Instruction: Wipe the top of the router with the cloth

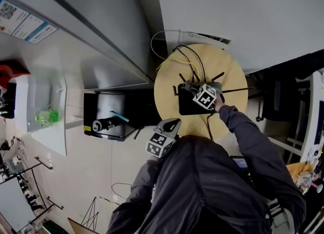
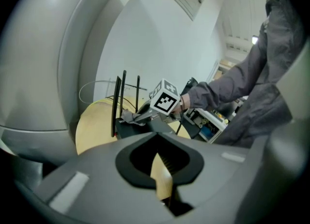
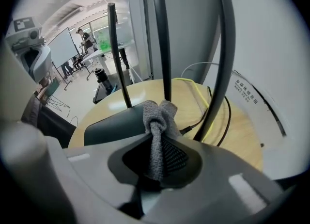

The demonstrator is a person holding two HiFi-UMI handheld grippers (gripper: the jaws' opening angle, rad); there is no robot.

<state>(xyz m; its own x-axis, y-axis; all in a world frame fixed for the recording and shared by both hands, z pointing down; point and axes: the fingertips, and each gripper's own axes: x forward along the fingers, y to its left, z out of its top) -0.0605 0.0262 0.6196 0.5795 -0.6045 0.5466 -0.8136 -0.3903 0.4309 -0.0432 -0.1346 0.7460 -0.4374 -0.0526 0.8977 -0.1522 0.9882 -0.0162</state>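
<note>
head view: black router (image 1: 195, 107) on round wood table (image 1: 202, 61). right gripper (image 1: 191, 88) over router top. left gripper (image 1: 172, 123) apart from it, nr table edge.
left gripper view: jaws almost together, thin slit, nothing btwn.
right gripper view: jaws pinch grey cloth (image 3: 157, 116) tight; cloth wad touches router top, nr upright antennas (image 3: 162, 39).

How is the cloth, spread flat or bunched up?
Bunched up. The right claw pinches the cloth into a wad over the router.
</note>
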